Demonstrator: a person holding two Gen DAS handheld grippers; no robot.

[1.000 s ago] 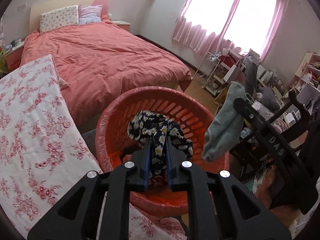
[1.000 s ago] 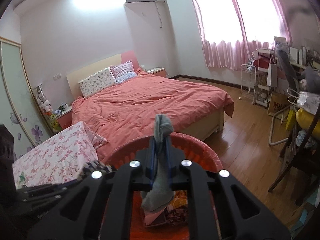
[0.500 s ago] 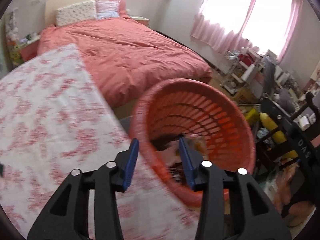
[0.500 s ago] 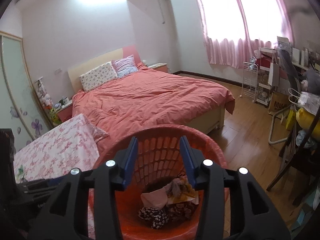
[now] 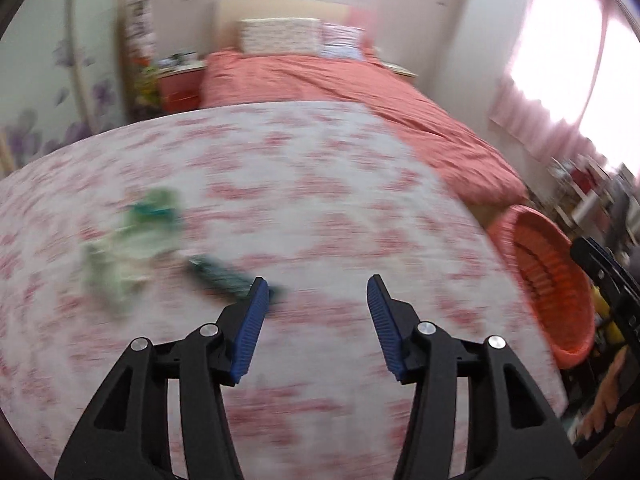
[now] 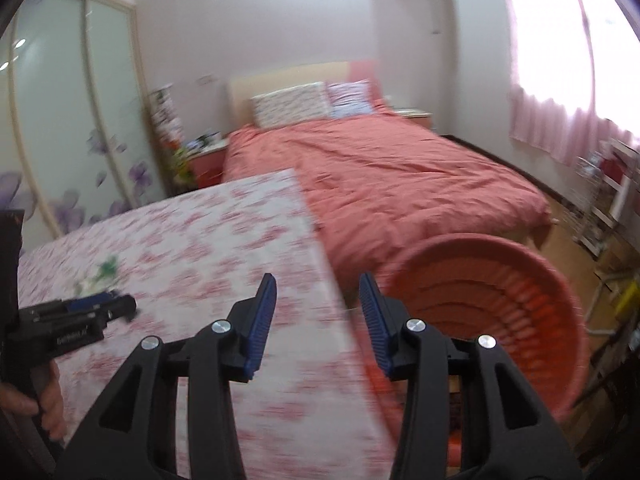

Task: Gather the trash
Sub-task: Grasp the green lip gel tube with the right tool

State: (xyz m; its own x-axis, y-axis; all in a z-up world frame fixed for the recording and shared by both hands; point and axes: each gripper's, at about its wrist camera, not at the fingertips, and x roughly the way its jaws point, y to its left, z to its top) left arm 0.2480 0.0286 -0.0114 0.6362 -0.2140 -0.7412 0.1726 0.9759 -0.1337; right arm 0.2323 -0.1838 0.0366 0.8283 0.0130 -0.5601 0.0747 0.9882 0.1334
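Blurred green and white trash (image 5: 132,240) lies on the floral tablecloth (image 5: 320,184), with a dark teal piece (image 5: 224,276) beside it. My left gripper (image 5: 317,280) hovers over the cloth just right of the teal piece. Its jaws are opening and hold nothing. The red laundry basket (image 6: 500,300) stands off the table's right edge, with clothes at its bottom. My right gripper (image 6: 318,278) is open and empty above the gap between the table edge and the basket. In the right wrist view, the left gripper (image 6: 100,308) sits near the green trash (image 6: 106,270).
A bed with a salmon cover (image 6: 380,168) fills the room behind the table. Sliding wardrobe doors (image 6: 72,120) stand at the left, with a red nightstand (image 5: 180,88) by the bed. Shelves and clutter (image 6: 612,184) line the right wall under pink curtains.
Both grippers opened and dropped the floral cloth and the grey sock into the basket. Both then swung left, away from the basket and over the floral tablecloth.
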